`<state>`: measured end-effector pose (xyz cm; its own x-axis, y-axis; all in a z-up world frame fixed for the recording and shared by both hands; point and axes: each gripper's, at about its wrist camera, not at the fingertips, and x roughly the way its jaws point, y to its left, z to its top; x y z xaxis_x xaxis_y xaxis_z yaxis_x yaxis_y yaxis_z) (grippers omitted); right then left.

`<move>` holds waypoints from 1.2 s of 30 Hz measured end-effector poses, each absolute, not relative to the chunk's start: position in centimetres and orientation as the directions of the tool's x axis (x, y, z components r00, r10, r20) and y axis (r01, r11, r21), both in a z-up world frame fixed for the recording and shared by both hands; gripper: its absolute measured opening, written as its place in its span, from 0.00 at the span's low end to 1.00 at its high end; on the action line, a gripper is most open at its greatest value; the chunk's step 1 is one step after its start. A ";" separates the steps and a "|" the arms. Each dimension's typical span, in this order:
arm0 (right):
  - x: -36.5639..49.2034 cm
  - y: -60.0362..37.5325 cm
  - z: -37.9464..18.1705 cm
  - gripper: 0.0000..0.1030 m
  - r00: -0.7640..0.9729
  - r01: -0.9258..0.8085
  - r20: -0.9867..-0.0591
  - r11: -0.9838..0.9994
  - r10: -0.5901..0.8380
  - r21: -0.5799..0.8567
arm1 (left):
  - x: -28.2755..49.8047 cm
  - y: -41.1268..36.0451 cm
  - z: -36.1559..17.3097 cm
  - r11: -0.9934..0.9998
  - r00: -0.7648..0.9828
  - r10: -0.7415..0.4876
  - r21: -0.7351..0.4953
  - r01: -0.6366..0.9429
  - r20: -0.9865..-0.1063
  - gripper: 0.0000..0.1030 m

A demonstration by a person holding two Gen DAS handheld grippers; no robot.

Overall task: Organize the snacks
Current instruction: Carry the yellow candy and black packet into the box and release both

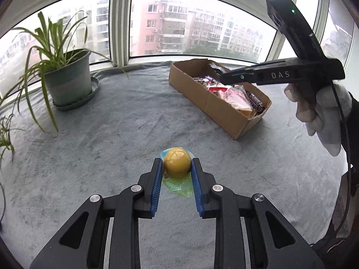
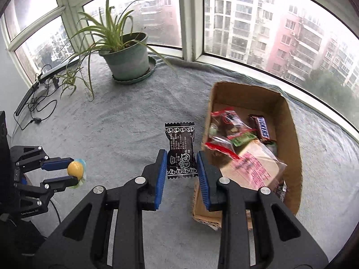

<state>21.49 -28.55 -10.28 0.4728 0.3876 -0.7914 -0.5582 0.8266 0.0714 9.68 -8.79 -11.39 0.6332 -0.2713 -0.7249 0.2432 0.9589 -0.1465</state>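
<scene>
Right wrist view: grey cloth [image 2: 125,121] before bay windows [image 2: 269,22]; beside the cardboard box [image 2: 291,148], right gripper [image 2: 181,165] grasps a black packet [image 2: 180,148], left gripper [image 2: 74,170] a yellow-ball snack [image 2: 75,168].

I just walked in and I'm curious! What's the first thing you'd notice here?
Probably the shiny yellow ball snack pinched between the left gripper fingers, above the grey cloth. Next, the black snack packet held by the right gripper, beside the cardboard box of snacks by the window.

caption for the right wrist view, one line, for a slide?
Right gripper holds a black snack packet beside the cardboard box of snacks; left gripper holds a yellow jelly cup.
</scene>
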 end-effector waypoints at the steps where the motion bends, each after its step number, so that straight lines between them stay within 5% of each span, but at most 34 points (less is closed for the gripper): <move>1: 21.4 -29.5 -10.3 0.27 0.485 -0.537 -0.788 0.840 0.378 0.072 | 10.1 -9.3 -11.1 0.956 0.636 -0.279 -0.147 0.253 -0.719 0.23; 16: 21.9 -38.8 -12.8 0.27 0.517 -0.335 -0.813 0.937 0.270 0.098 | 17.1 -17.4 -9.0 0.904 0.616 -0.401 -0.182 0.387 -0.679 0.23; 33: 25.7 -40.6 -16.0 0.27 0.466 -0.286 -0.850 0.951 0.245 0.118 | 23.4 -24.1 -10.5 0.888 0.553 -0.380 -0.126 0.442 -0.741 0.25; 36: 25.7 -41.0 -15.7 0.43 0.487 -0.265 -0.845 0.959 0.221 0.098 | 23.6 -24.5 -10.5 0.890 0.550 -0.365 -0.109 0.442 -0.751 0.28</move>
<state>25.73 -40.96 -15.72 0.4868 0.2207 -0.8452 -0.2650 0.9593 0.0978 23.62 -24.47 -10.52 0.5498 -0.3652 -0.7513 0.4422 0.8902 -0.1091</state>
